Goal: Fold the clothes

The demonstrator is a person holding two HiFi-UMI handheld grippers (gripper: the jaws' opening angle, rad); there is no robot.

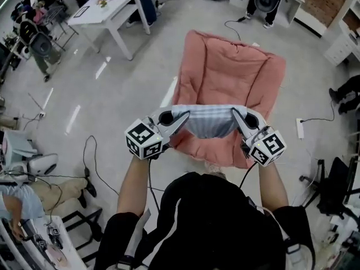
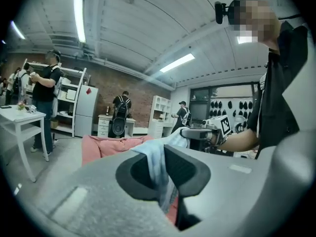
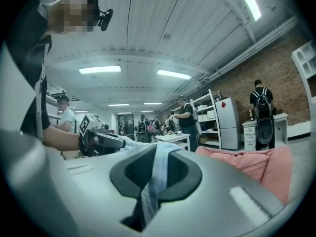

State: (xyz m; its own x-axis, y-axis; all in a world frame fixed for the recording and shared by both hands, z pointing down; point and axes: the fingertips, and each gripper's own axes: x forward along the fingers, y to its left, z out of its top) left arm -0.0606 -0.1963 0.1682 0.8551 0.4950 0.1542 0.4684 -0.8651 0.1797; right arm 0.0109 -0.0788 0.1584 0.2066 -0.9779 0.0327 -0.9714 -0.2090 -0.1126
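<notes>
A pale blue-and-white striped garment hangs stretched between my two grippers, held up in front of a pink cushioned chair. My left gripper is shut on the cloth's left edge; in the left gripper view the cloth is pinched between the dark jaws. My right gripper is shut on the right edge, and in the right gripper view the striped fabric runs down between its jaws. The garment sags a little in the middle.
A white table stands at the back left. Cables and a power strip lie on the grey floor. Chairs and desks stand at the left, people at the far side, dark equipment at the right.
</notes>
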